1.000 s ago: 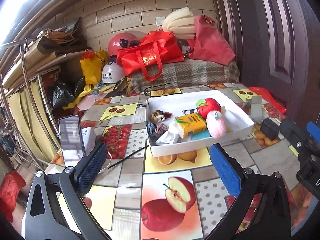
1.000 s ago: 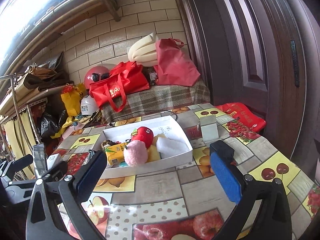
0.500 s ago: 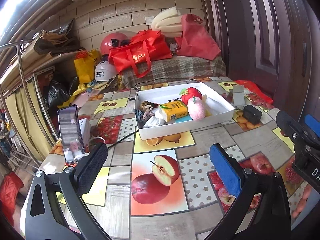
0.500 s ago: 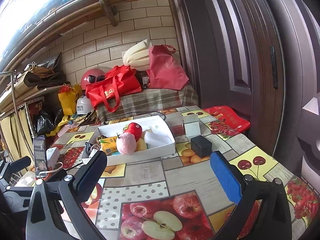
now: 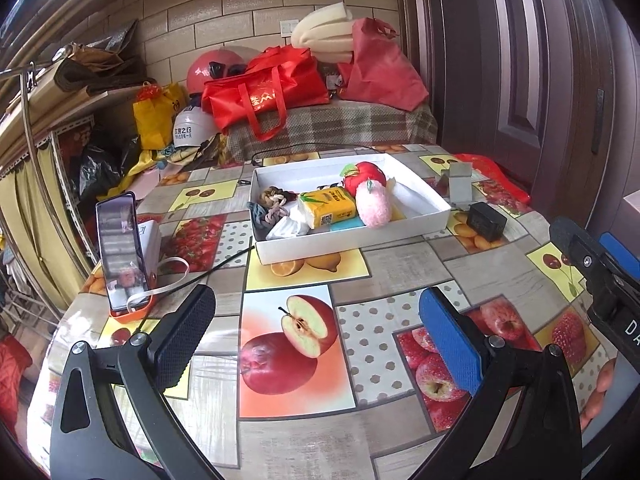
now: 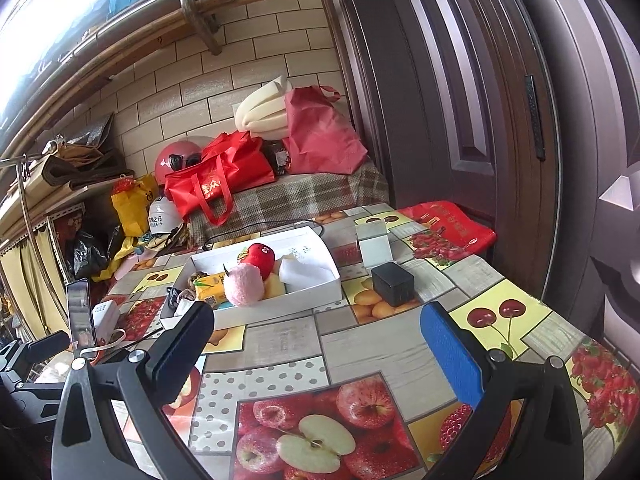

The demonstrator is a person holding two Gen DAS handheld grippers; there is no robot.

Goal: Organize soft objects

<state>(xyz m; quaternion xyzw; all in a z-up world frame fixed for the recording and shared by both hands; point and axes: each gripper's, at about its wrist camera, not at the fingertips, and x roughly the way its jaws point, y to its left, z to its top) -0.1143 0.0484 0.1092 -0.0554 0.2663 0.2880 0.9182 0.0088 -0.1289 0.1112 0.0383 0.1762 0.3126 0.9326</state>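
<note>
Along the bottom of the left wrist view, we see the left gripper (image 5: 316,332) spread wide, holding nothing and touching nothing, above the fruit-patterned counter (image 5: 404,268). At the left of that frame a phone (image 5: 120,252) stands upright in an orange holder. Above centre sits the white tray (image 5: 352,240), well apart from the gripper; it holds hair ties (image 5: 272,200), a yellow tissue pack (image 5: 327,208), a pink plush (image 5: 374,208) and a red plush apple (image 5: 364,174). To the tray's right lies a small black box (image 5: 486,220). Across the bottom of the right wrist view, the right gripper (image 6: 316,336) is likewise wide open and empty, with the tray left of centre, well beyond it.
</note>
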